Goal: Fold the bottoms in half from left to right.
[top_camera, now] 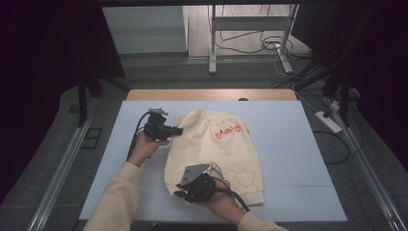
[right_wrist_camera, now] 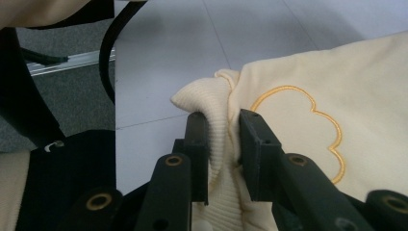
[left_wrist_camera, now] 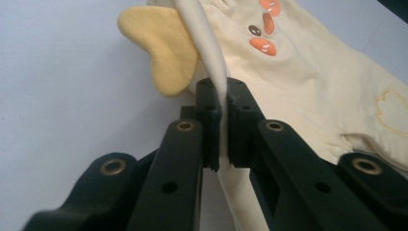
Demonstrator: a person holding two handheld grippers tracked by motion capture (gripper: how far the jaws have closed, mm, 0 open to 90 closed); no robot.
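a pale yellow garment [top_camera: 216,151], small trousers with orange patches near the waist and stitched outlines lower down, lies spread on the light blue tabletop [top_camera: 298,144], roughly in its middle. the left hand-held gripper [top_camera: 177,130] sits at the garment's upper left corner in the high view, held by the person's left hand [top_camera: 144,147]; in the left gripper view its black jaws are pressed almost together on a thin fold of the cream fabric [left_wrist_camera: 219,86], which runs up between them, with a darker yellow ear-shaped flap [left_wrist_camera: 161,50] just beside the jaw tips. the right hand-held gripper [top_camera: 180,192] is at the garment's near left corner, close to the tabletop's front edge, carried by the right hand [top_camera: 221,202]. in the right gripper view its jaws stand a little apart, clamped on the thick ribbed cuff [right_wrist_camera: 211,120], which bulges between and above them; a stitched orange outline [right_wrist_camera: 308,130] lies on the fabric just to the side. cables trail from both grippers toward the person.
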